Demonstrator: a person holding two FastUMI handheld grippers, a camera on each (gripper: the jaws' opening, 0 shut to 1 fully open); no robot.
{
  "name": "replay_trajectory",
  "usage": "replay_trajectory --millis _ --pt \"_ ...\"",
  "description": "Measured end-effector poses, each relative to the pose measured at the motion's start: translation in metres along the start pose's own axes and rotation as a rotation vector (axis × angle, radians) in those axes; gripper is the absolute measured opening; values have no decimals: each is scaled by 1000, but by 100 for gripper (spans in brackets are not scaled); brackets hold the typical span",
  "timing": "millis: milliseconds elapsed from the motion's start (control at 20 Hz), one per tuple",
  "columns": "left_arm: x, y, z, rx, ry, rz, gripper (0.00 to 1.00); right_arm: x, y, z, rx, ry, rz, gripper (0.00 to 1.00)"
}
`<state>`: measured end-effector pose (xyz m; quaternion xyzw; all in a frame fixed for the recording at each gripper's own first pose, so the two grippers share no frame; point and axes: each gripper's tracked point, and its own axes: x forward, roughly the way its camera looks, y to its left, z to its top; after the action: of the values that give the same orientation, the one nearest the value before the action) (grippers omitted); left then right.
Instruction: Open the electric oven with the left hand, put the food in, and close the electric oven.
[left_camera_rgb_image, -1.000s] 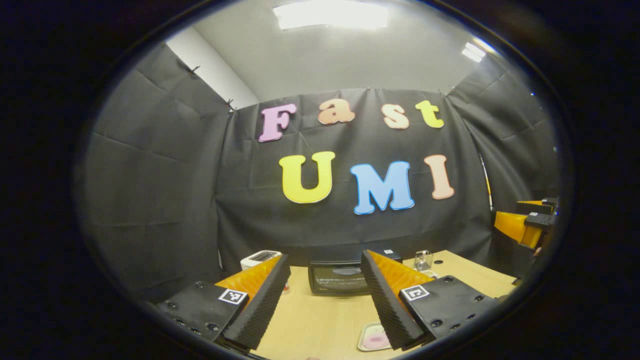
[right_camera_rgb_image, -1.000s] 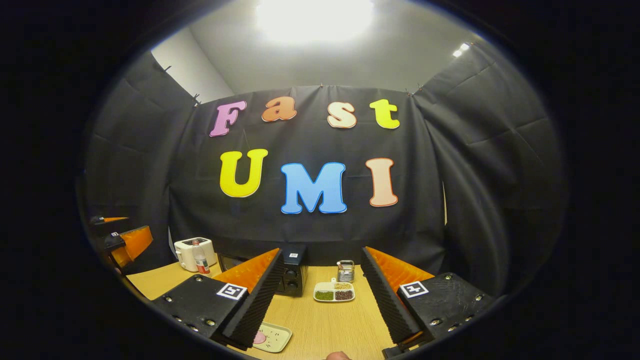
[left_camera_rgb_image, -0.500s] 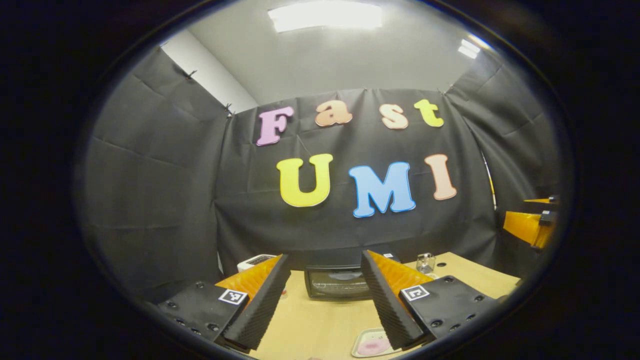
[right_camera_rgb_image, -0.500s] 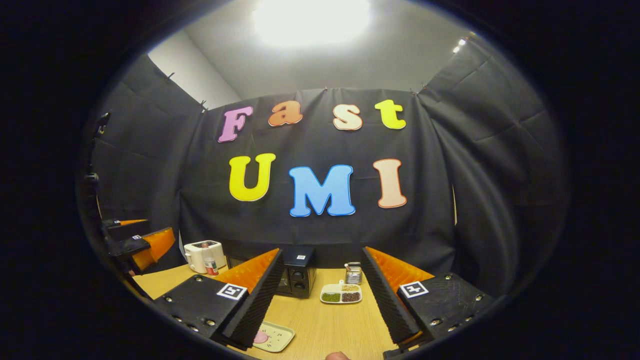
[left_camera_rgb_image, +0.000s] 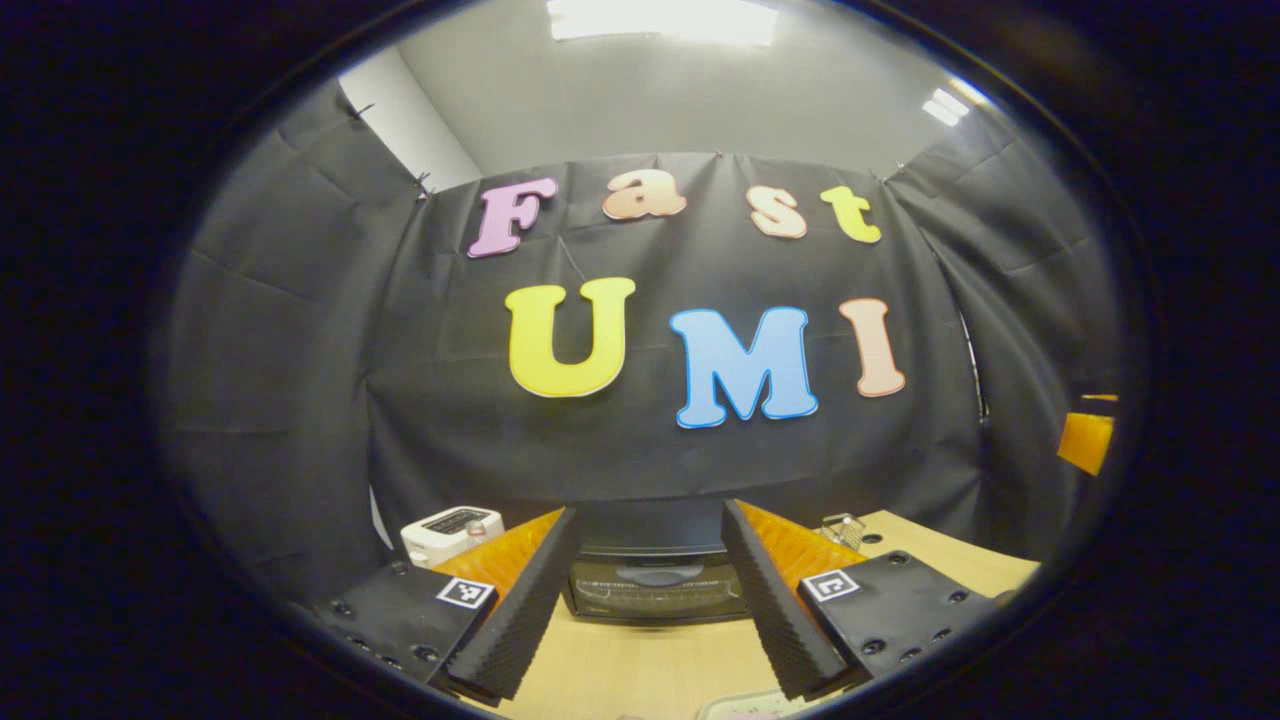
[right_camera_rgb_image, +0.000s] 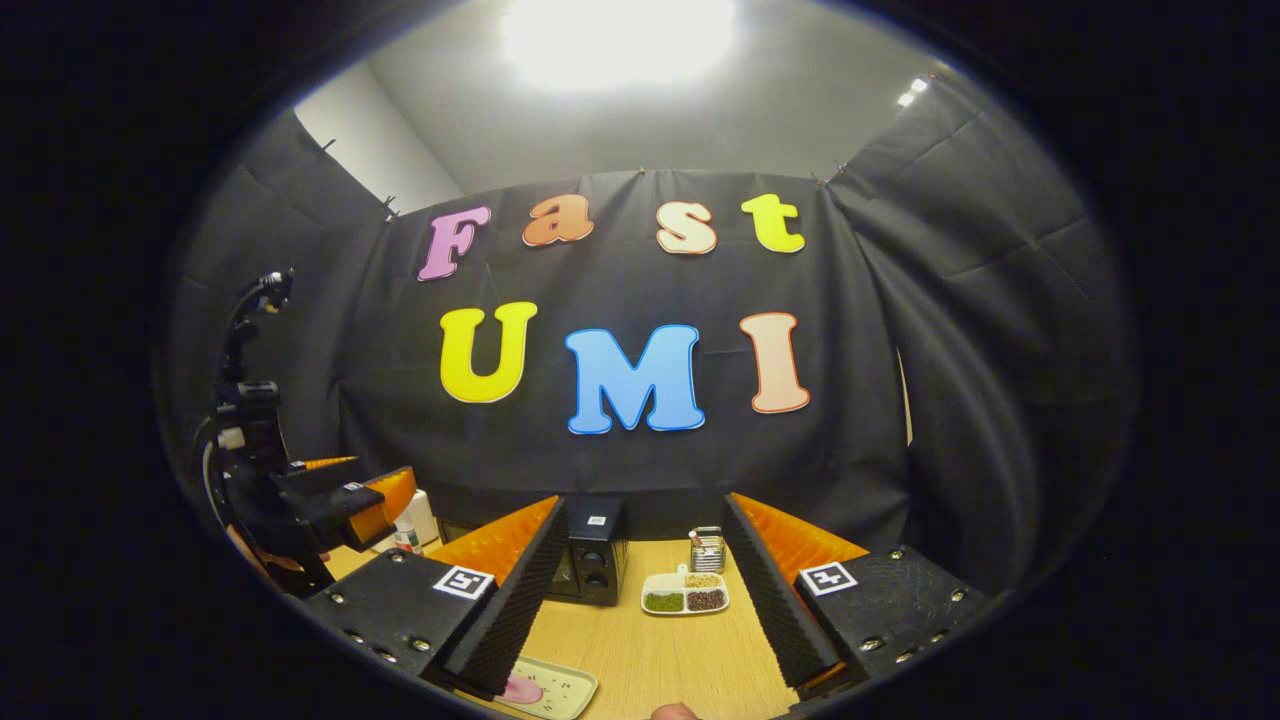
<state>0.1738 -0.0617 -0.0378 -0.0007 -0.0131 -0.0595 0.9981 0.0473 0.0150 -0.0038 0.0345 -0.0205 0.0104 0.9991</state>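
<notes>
Step 1, oven approach. Left gripper (left_camera_rgb_image: 645, 610) is held spread and empty; oven (left_camera_rgb_image: 655, 585), door closed, is framed lower centre. Right gripper (right_camera_rgb_image: 640, 600) is spread, empty. Food (right_camera_rgb_image: 520, 688) is seen bottom centre-left. Handle must be grasped next.

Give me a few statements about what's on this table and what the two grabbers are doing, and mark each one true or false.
1. The oven door is closed. True.
2. The left gripper is clamped on the oven handle. False: its fingers are spread apart, short of the oven.
3. A divided dish with green and brown fillings sits to the right of the oven in the right gripper view. True.
4. The right gripper is holding the food. False: it is open and empty.
5. The tray with the pink food is inside the oven. False: it lies on the table.
</notes>
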Motion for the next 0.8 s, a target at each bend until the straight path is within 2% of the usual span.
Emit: replay_trajectory --millis 150,300,400,550,600,650,700,800 --pt "47 2 -29 -7 36 -23 100 23 4 -5 -15 7 -37 95" --pt "89 1 -53 -13 67 -55 91 38 1 -6 -38 2 -88 96" --pt "110 -3 -68 -14 84 -79 100 45 -4 -14 -60 20 -125 96" --pt "138 -8 -98 -23 130 -106 100 51 -13 -21 -72 49 -188 95" --pt "146 -10 -107 -25 145 -115 96 52 -15 -23 -72 55 -205 95" --pt "153 -11 -117 -25 158 -121 100 54 -16 -26 -75 61 -220 96" --pt "159 -12 -126 -19 175 -125 91 56 -17 -28 -81 70 -233 96" --pt "169 -13 -145 -12 205 -130 96 59 -19 -32 -98 89 -249 96"
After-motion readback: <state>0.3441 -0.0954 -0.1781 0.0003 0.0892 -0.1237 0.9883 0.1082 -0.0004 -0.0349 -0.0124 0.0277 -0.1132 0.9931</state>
